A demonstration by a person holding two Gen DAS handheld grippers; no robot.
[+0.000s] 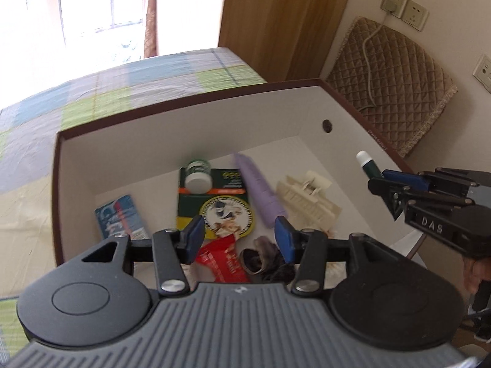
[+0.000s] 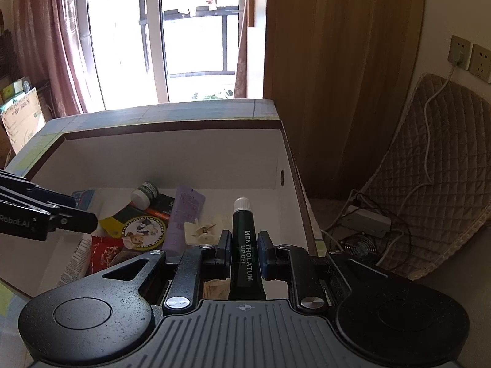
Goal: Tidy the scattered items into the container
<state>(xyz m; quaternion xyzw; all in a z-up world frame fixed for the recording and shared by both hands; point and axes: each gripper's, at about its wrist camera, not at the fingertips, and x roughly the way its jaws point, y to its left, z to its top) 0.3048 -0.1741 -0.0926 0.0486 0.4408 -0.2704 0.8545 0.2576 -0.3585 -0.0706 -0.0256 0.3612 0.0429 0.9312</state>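
Two jaws of the right gripper (image 2: 244,247) clamp the lip gel tube (image 2: 244,245) above the box (image 2: 172,156); left gripper (image 1: 239,234) jaws apart.

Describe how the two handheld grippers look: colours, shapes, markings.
Both are black linkage frames with silver screws, two round black discs and a ribbed grey housing. The left gripper has blue pads; its side reads "RobotAI". The right gripper has darker pads and "DAS" lettering on its side.

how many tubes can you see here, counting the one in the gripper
2. A dark green lip gel tube with a white cap is gripped by the right gripper above the white cardboard box. A lilac squeeze tube lies on the box floor. Others may be hidden under clutter.
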